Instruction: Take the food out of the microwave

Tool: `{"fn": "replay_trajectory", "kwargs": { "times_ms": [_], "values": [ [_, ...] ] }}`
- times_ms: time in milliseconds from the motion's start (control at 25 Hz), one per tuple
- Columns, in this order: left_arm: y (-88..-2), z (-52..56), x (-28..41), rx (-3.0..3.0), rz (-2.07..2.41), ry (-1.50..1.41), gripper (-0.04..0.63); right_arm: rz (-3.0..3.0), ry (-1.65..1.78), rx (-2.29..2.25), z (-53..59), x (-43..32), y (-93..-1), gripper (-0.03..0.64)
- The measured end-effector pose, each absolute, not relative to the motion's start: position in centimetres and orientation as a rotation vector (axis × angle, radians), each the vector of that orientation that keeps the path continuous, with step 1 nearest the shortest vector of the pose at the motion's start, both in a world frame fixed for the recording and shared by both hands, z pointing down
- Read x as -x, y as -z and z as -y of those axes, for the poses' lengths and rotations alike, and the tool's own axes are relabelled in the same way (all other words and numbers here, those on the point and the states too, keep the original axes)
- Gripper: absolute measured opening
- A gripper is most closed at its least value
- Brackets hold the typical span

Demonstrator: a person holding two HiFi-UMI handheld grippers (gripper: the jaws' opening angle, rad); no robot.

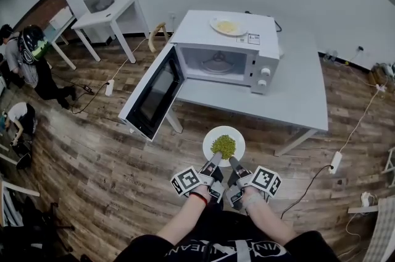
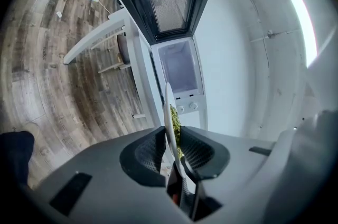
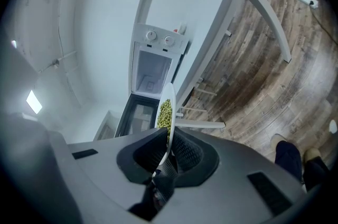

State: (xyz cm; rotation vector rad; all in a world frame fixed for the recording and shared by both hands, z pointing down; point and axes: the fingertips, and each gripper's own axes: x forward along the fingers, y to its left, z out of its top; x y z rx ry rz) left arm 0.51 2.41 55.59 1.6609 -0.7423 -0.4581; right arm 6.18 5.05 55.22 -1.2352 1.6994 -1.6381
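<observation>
Forearms (image 1: 185, 222) side by side, left tongs (image 1: 214, 160) and right tongs (image 1: 235, 164) both clamped on near rim of the pea plate (image 1: 223, 130)

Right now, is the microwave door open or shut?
Open: the microwave door stands swung wide to the side, and the cavity shows.

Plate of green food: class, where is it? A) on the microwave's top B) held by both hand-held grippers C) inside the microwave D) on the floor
B: the left hand-held gripper and right hand-held gripper each clamp the near rim of the plate of green food, outside the open microwave.
</observation>
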Motion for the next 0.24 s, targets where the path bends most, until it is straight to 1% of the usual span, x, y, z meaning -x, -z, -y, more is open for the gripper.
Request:
{"fn": "replay_trajectory", "kwargs": {
  "times_ms": [240],
  "values": [
    [-56.3, -5.3, -0.5, -1.649, 0.75, 0.45, 0.086, -1.689, 1.663, 1.233, -7.9, -6.3, -56.0, 0.044]
  ]
}}
